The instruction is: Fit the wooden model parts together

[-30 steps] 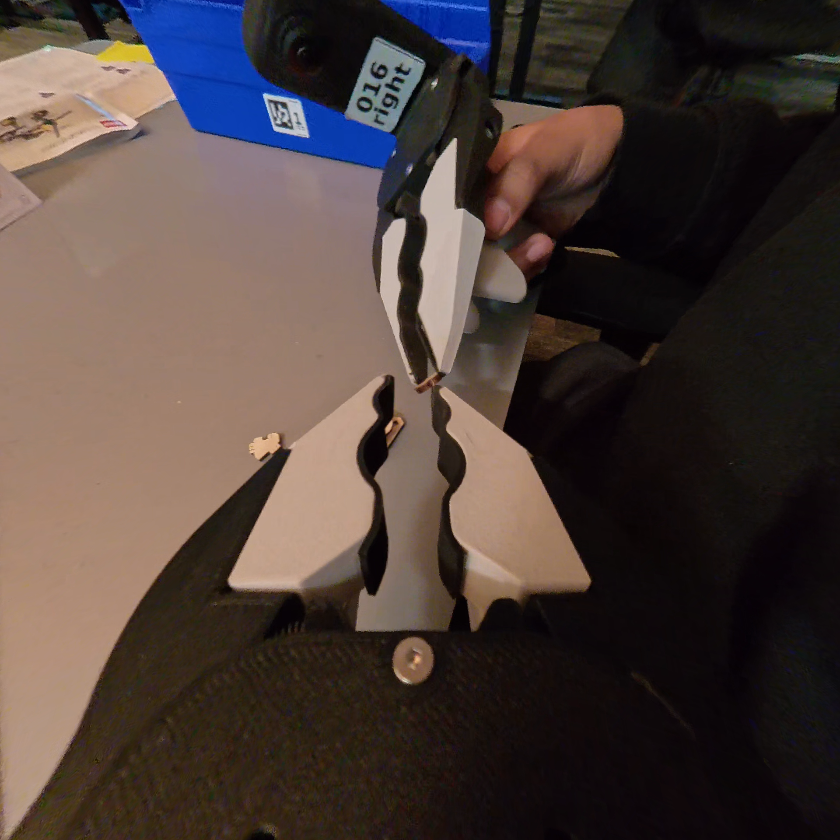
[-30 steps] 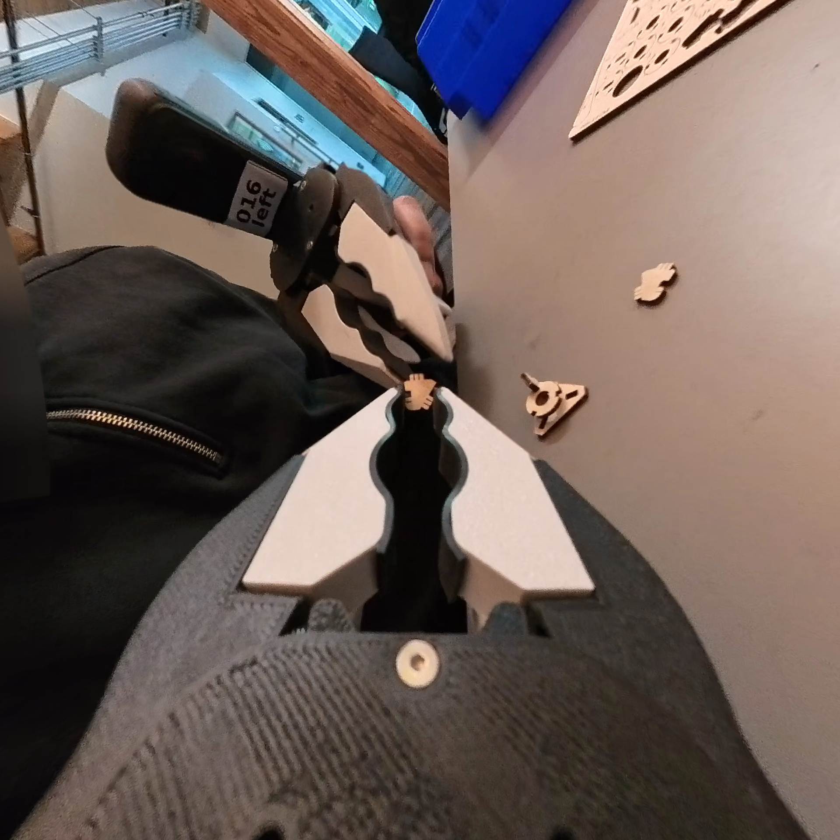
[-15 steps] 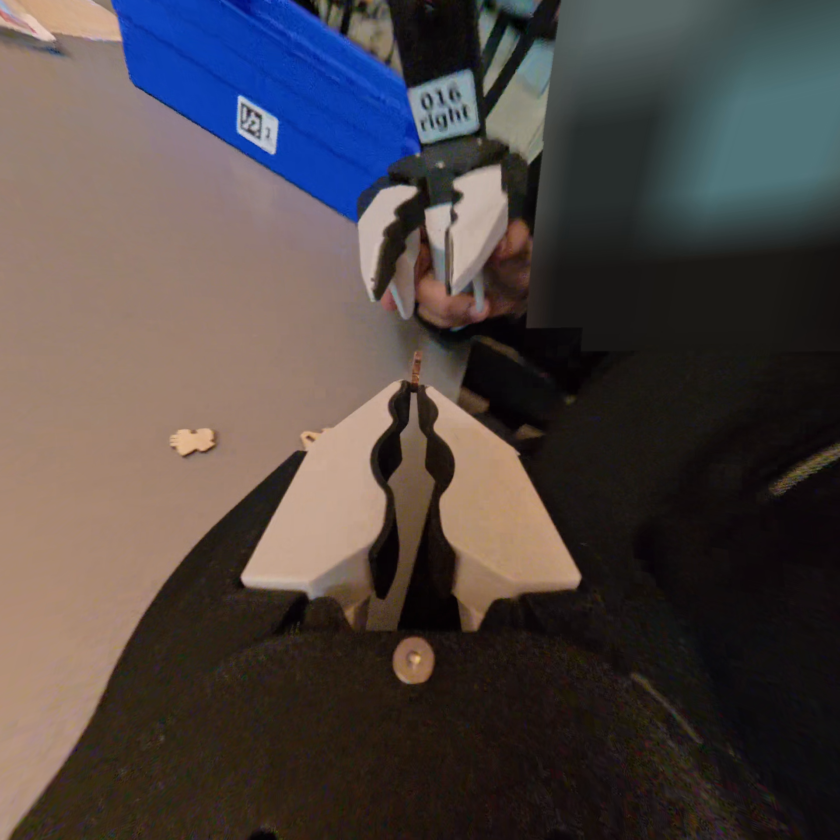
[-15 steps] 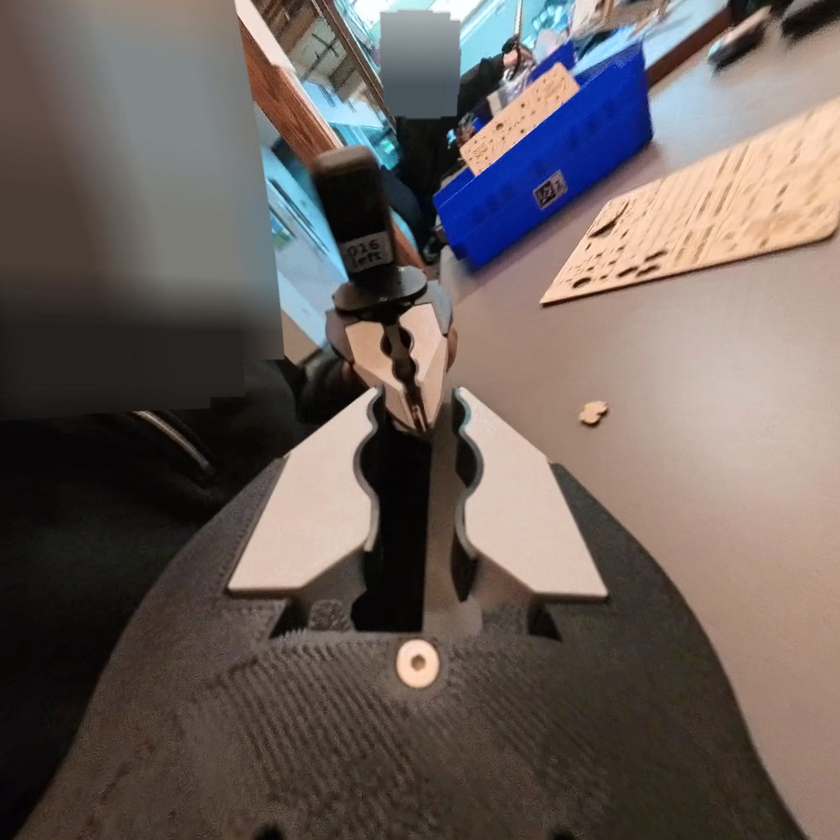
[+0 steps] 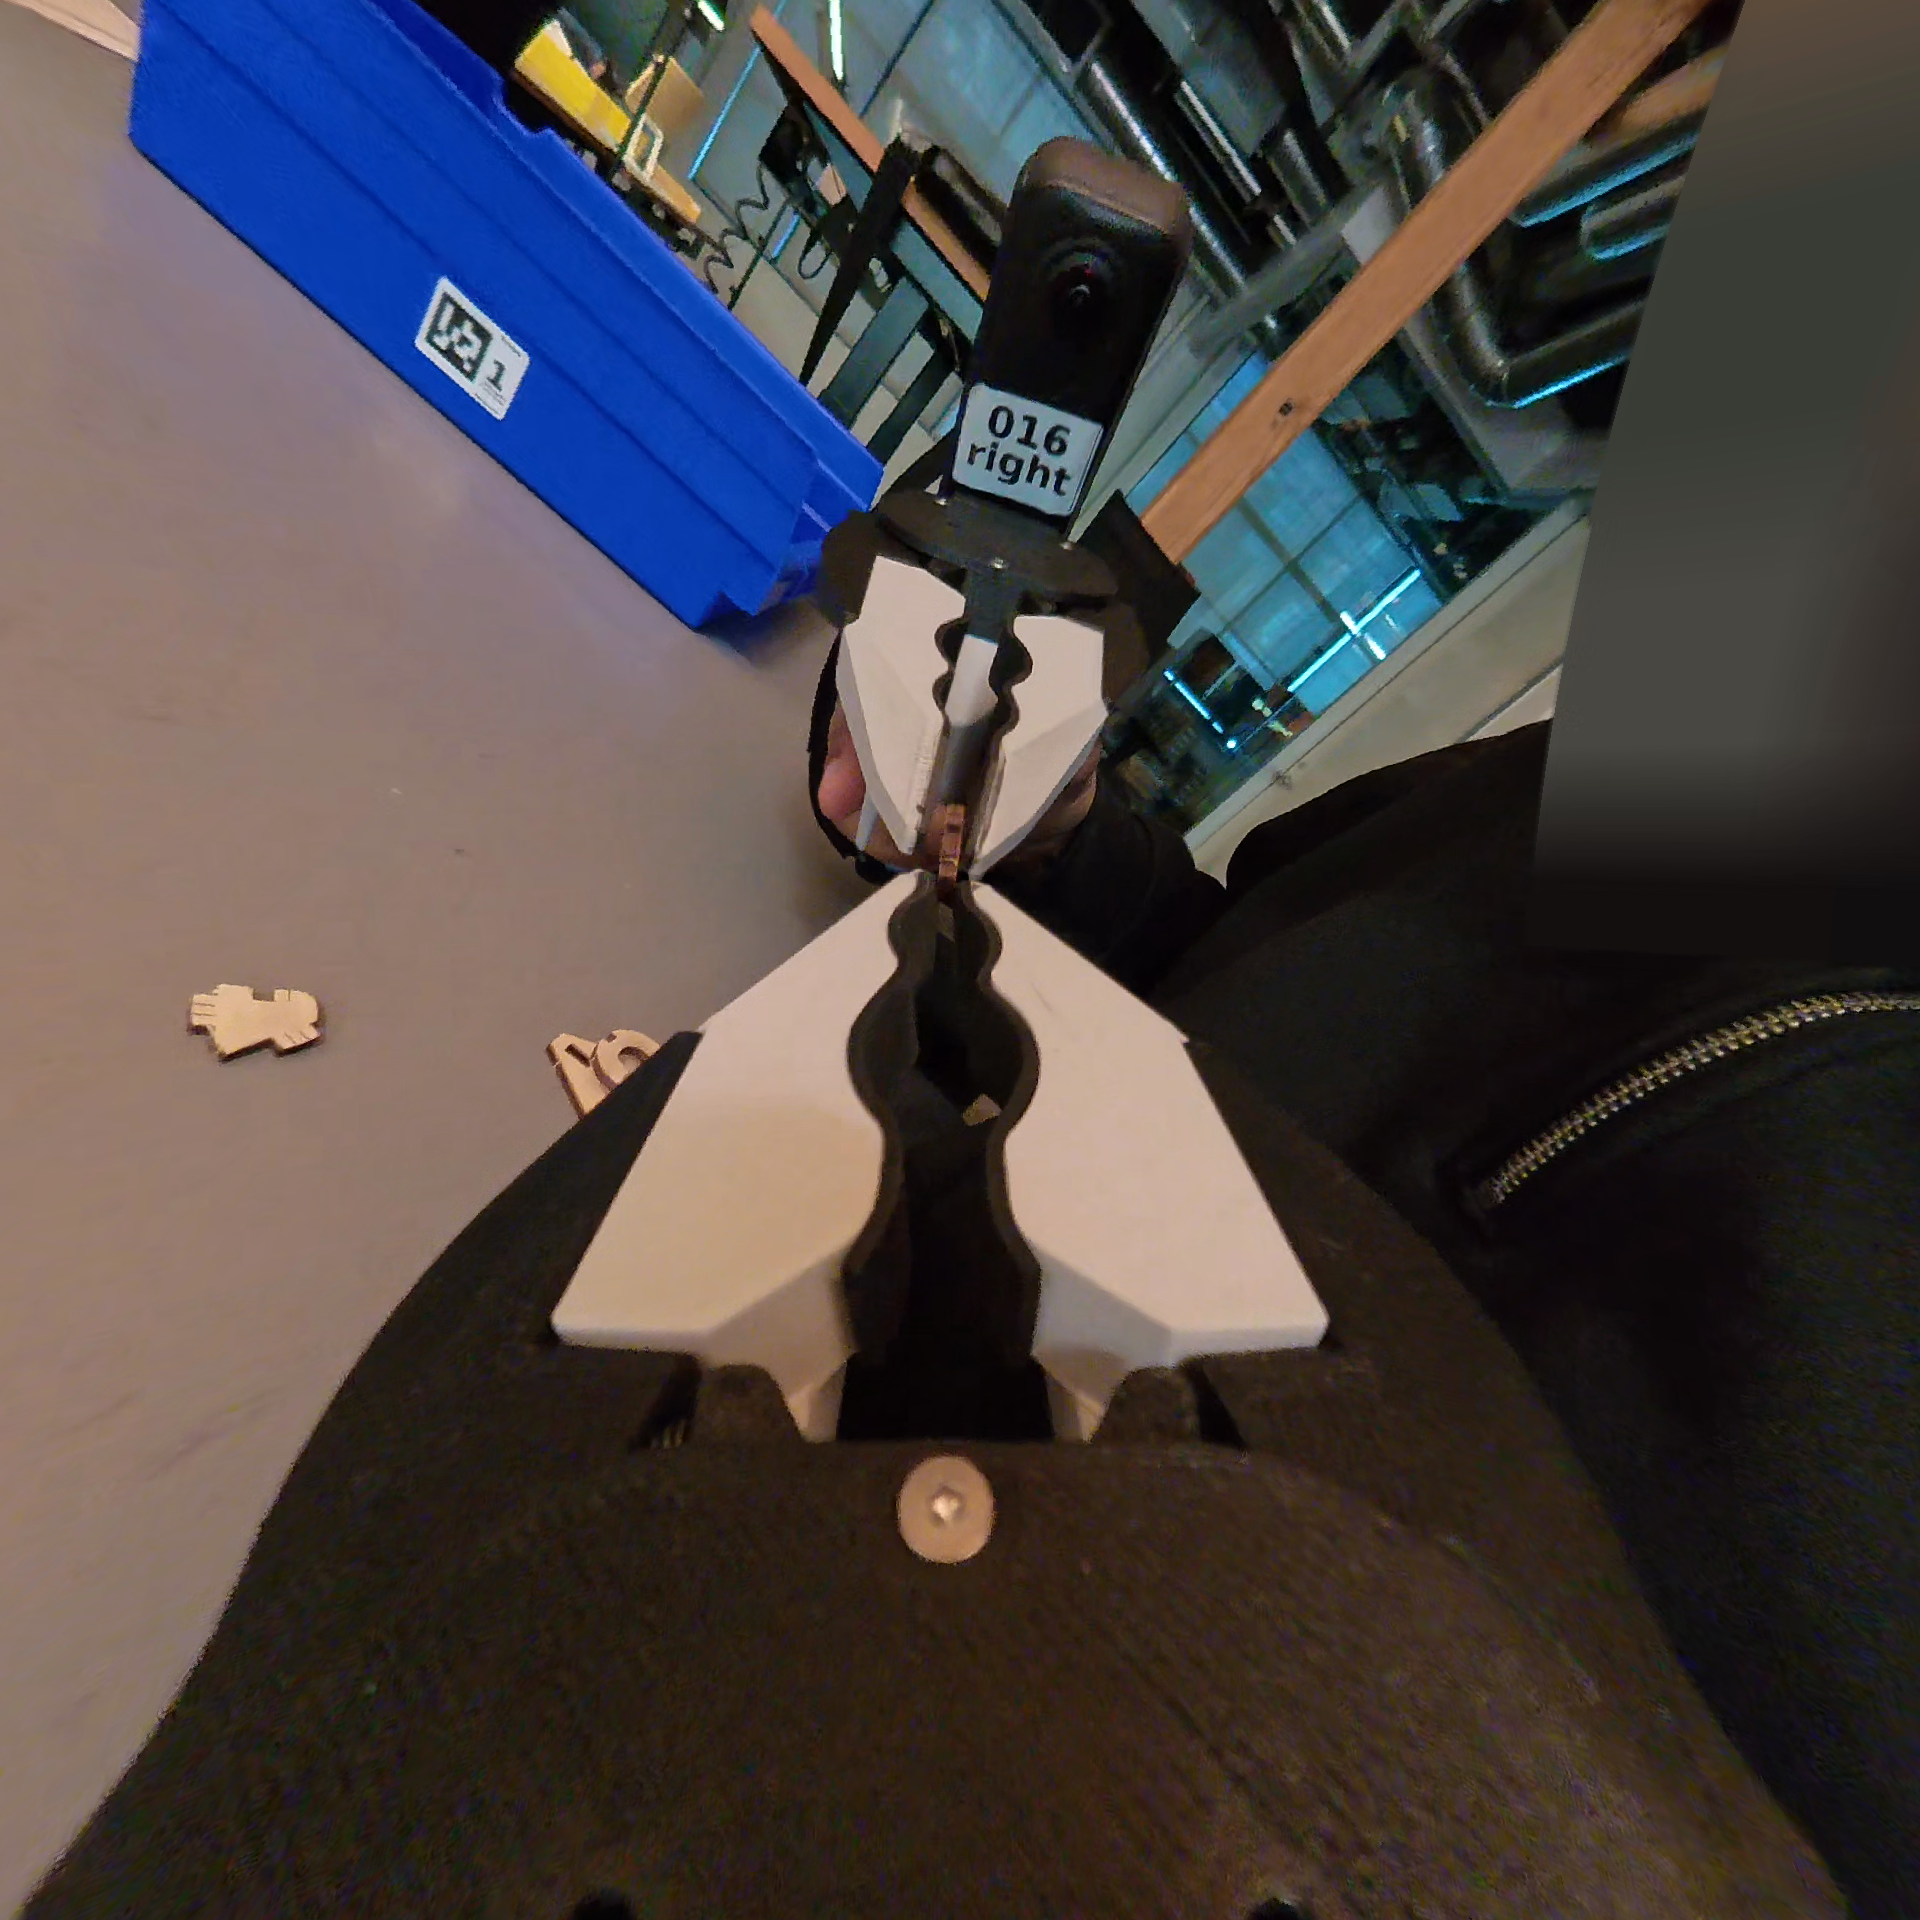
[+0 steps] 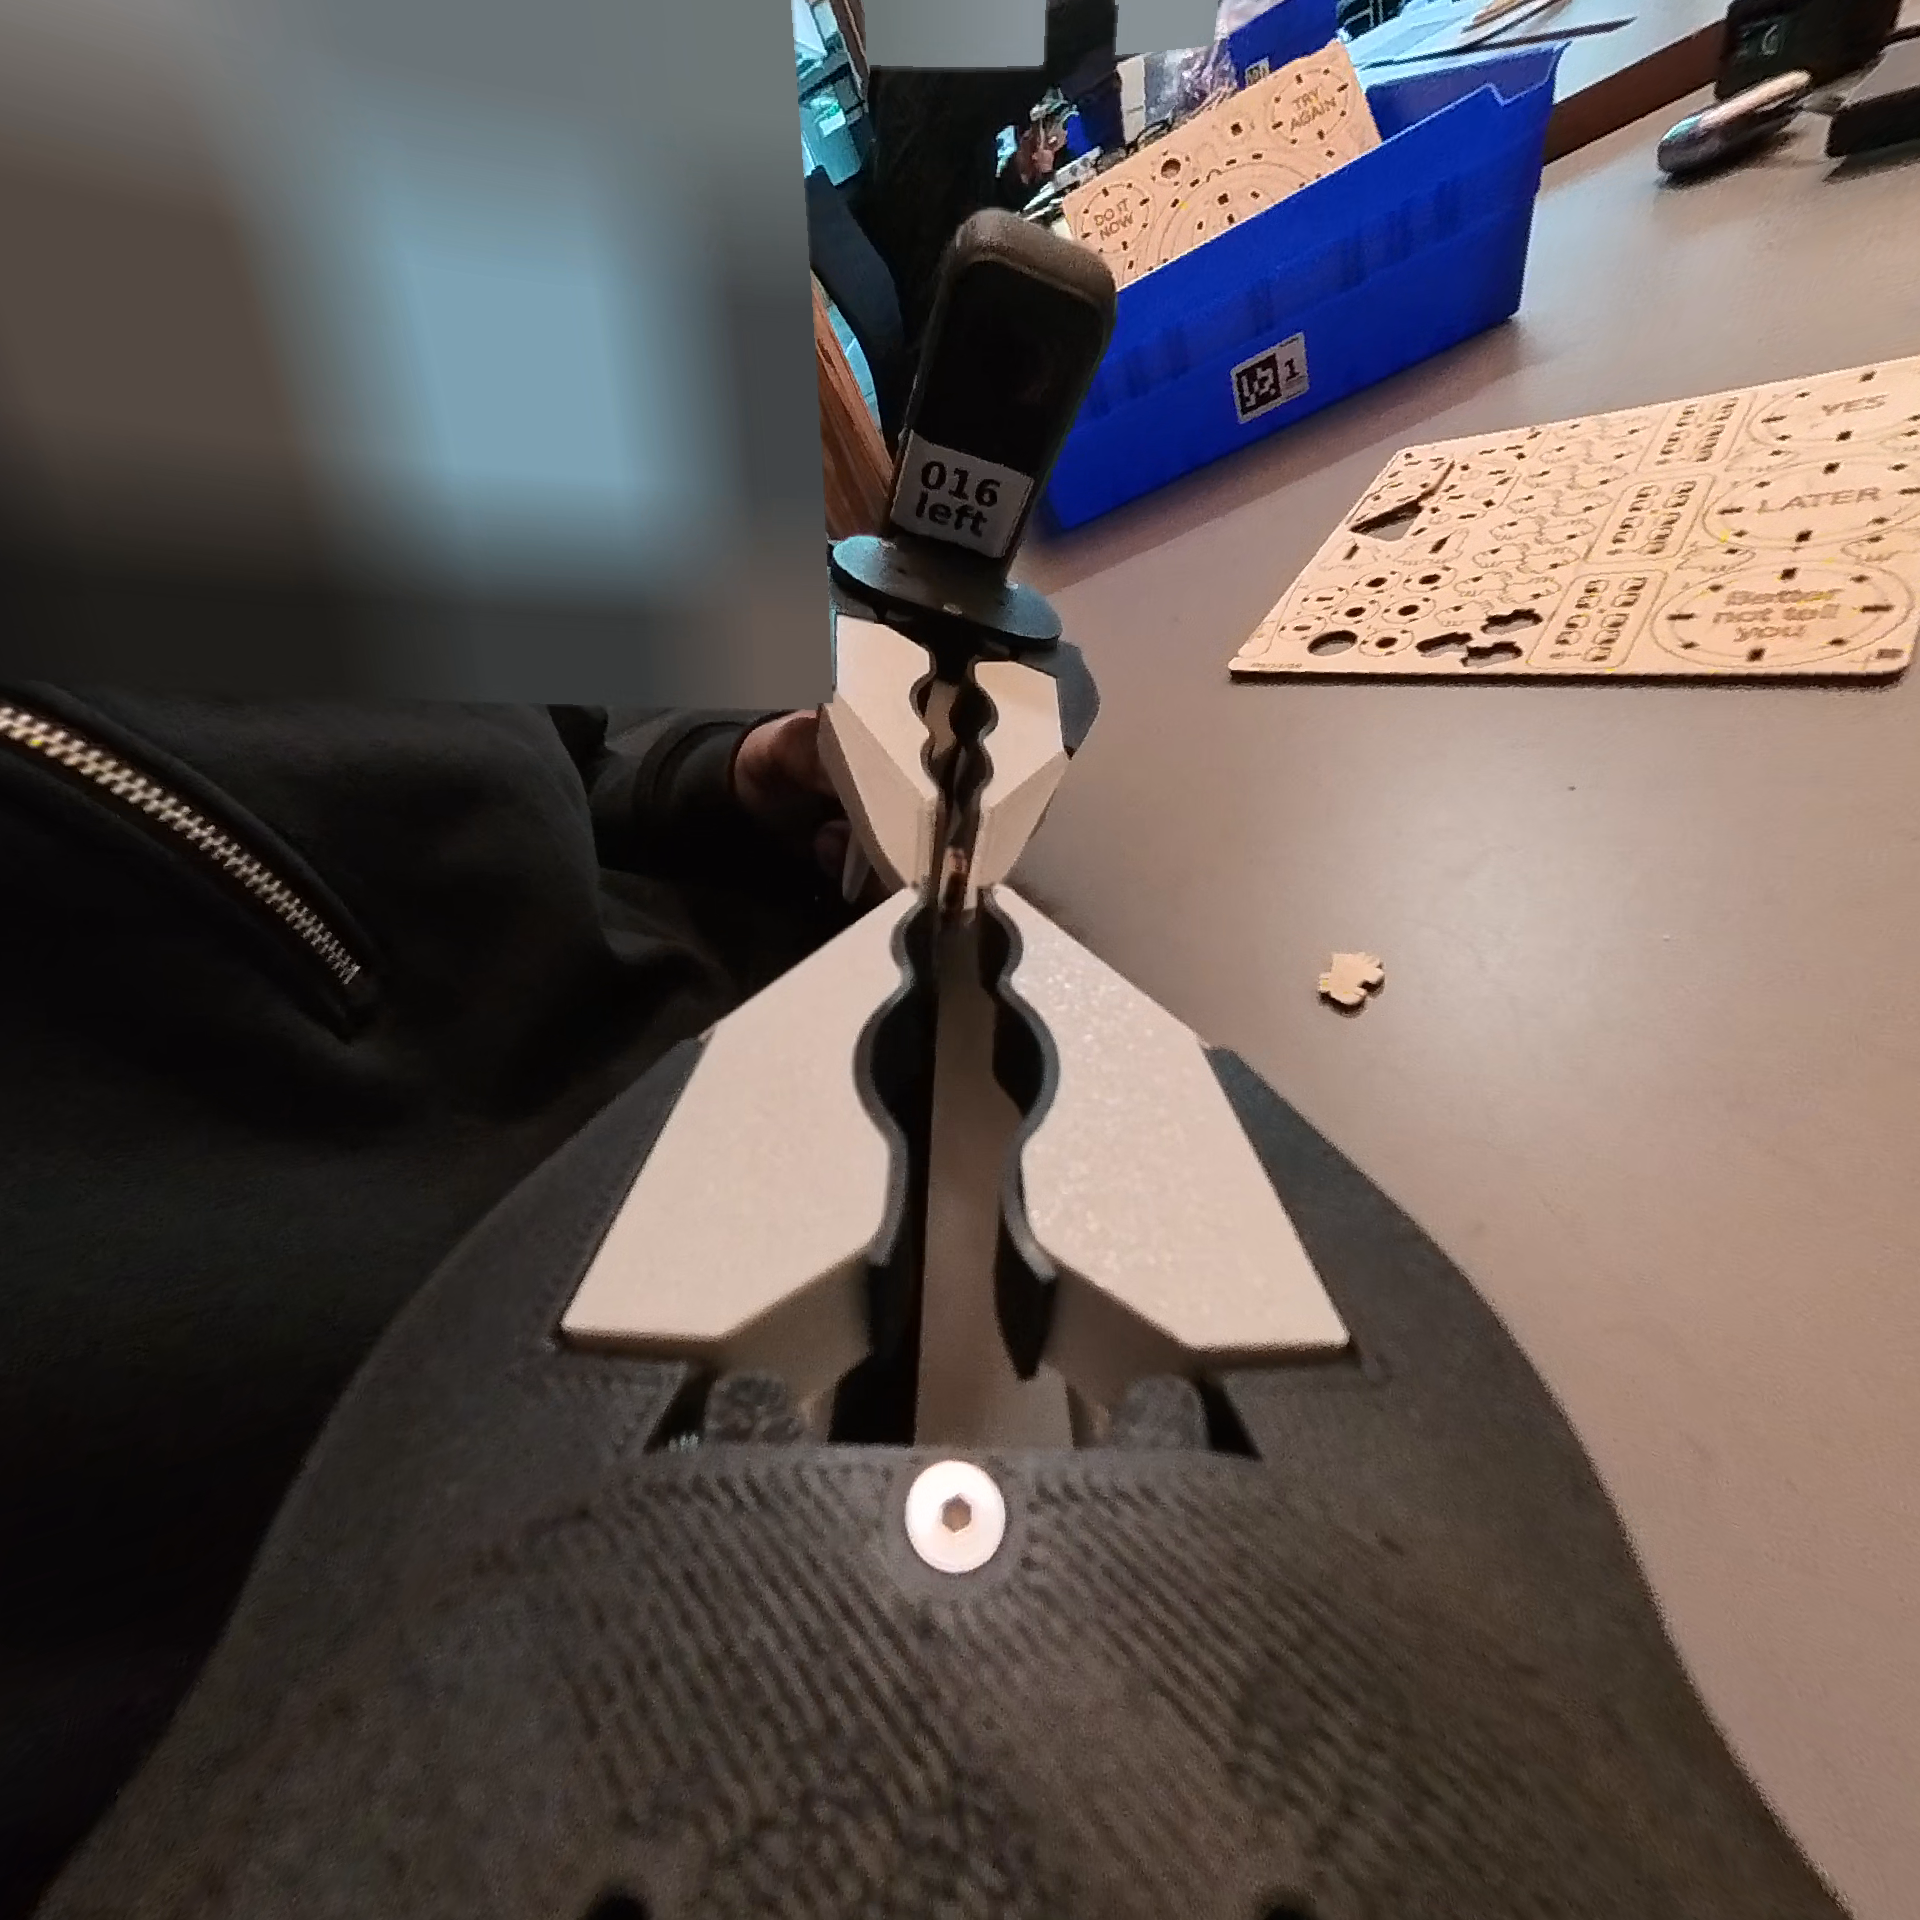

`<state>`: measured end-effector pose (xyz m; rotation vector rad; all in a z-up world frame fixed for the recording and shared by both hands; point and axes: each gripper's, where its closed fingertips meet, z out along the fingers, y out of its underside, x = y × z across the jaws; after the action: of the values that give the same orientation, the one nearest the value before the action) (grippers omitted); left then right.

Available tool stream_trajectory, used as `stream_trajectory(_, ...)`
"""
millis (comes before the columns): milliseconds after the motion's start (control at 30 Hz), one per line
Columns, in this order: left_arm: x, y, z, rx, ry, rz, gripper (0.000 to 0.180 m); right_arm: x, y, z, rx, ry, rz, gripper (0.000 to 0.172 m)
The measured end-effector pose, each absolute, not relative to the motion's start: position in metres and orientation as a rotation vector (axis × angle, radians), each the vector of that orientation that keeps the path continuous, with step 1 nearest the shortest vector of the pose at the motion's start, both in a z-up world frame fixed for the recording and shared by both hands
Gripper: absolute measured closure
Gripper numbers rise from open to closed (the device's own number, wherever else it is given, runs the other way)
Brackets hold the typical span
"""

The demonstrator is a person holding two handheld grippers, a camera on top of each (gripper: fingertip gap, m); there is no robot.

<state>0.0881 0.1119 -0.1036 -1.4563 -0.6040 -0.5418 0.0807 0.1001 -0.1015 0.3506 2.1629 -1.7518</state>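
Grey table (image 5: 312,644) is strewn with wooden cutouts (image 5: 255,1020). Tip to tip, left gripper (image 5: 943,896) and right gripper (image 6: 948,902) are each closed on one small wooden piece (image 5: 945,844), held off the table's edge.

A bright blue bin (image 5: 499,312) was seen on a plain grey table (image 5: 260,675), pale tan wooden pieces (image 5: 255,1020) were scattered about, and white fingers (image 5: 748,1174) were lined in black.
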Motion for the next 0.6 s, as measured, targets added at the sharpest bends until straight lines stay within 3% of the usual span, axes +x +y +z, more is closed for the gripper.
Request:
stream_trajectory(300, 0.086, 0.111, -0.105, -1.452, -0.622, -0.548, 0.179, 0.080, 0.097, -0.101, 0.416, 2.155, -1.720, 0.172)
stream_trajectory(600, 0.061, 0.093, -0.161, -1.887, -0.723, -0.062, 0.152, 0.063, 0.126, -0.153, 0.857, 2.508, -1.216, 0.171)
